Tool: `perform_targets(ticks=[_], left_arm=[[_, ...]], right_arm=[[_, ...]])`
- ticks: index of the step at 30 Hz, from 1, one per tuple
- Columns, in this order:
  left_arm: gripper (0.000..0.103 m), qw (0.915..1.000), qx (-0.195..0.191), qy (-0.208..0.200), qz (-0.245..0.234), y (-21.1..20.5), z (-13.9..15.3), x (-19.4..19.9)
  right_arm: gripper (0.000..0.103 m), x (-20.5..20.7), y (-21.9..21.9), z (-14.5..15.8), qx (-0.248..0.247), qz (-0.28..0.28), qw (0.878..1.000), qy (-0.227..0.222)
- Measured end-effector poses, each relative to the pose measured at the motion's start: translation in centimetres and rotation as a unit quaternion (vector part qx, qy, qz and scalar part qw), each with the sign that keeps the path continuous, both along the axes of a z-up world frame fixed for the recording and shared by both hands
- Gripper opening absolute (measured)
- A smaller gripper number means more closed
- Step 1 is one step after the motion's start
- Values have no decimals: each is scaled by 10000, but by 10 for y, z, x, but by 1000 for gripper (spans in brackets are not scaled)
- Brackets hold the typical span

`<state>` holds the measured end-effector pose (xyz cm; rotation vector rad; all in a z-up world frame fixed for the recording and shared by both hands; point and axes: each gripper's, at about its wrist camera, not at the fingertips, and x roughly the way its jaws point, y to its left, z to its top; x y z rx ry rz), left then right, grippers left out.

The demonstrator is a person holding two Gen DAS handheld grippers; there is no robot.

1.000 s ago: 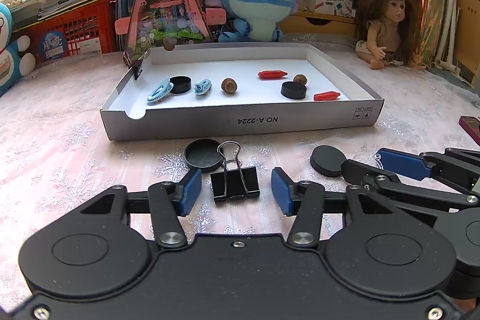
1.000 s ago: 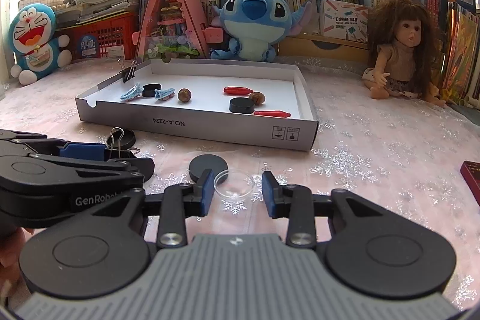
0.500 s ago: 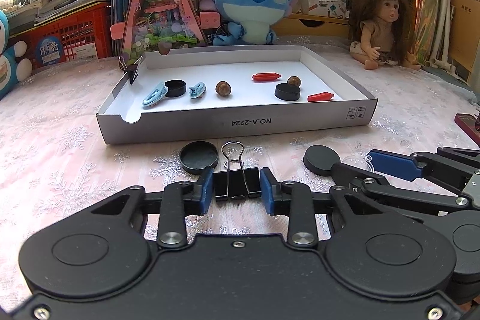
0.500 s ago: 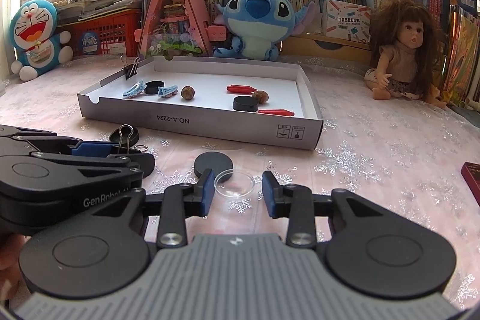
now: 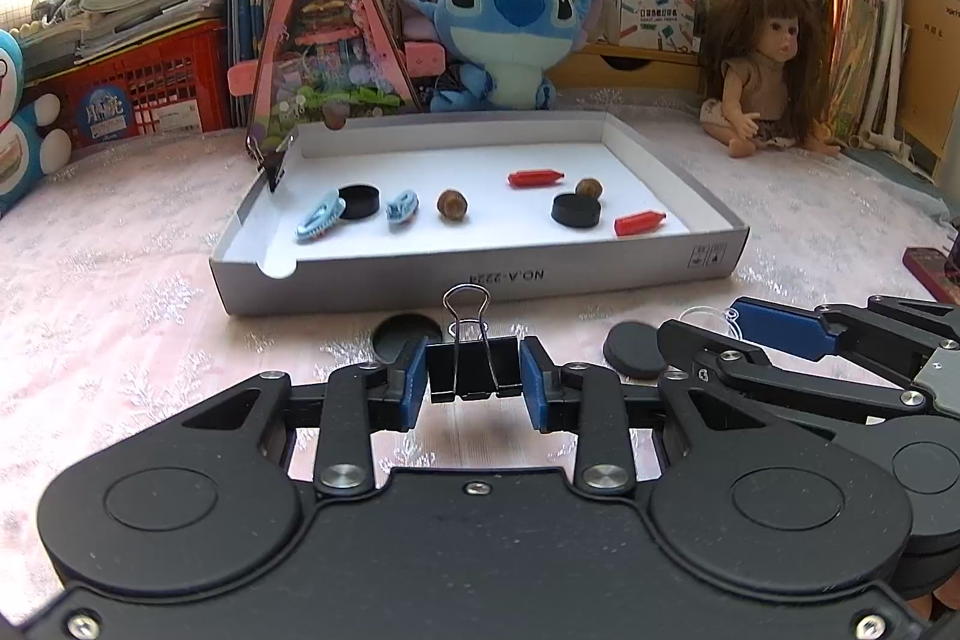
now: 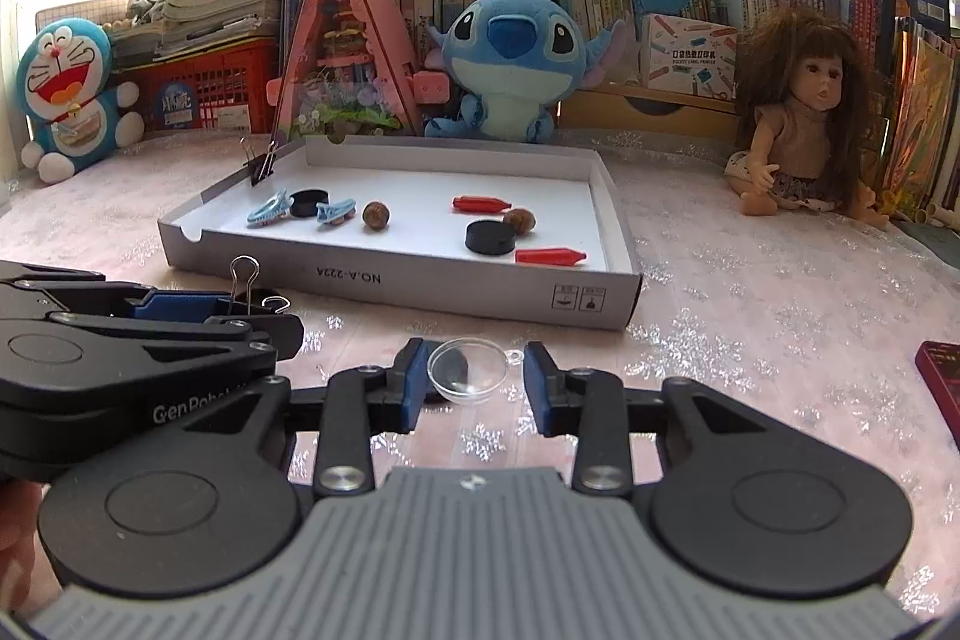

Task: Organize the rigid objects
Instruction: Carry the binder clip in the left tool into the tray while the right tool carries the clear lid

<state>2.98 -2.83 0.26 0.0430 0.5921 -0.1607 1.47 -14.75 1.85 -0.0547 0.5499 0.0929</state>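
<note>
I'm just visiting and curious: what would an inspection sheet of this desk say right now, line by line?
Surface: pink snowflake tablecloth.
Job's things: white tray holding blue clips, black caps, nuts and red pieces; black binder clip; clear dome; two black discs lying in front of the tray.
Clutter: red object at the right edge.
Grippers: left gripper has just closed on the binder clip, pads pressing its sides; right gripper straddles the clear dome, gaps both sides.
Cables: nothing seen.
Surroundings: plush toys, doll, books, red crates.
</note>
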Motion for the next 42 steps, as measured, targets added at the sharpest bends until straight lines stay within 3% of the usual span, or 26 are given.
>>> perform_targets(ticks=[23,36,39,42], left_arm=[[30,9993,56,-278,239,-2,47,45],[30,9990,112,-279,337,-6,47,82],[30,9993,137,-282,226,-5,47,93],[30,9997,-77,-207,-41,6,57,112]], right_arm=[[40,44,-4,33,275,-64,9991,-320],[39,79,-9,30,515,-98,9983,-267],[39,88,-10,27,557,-50,9981,-256],[39,107,-26,31,932,-172,9955,-6]])
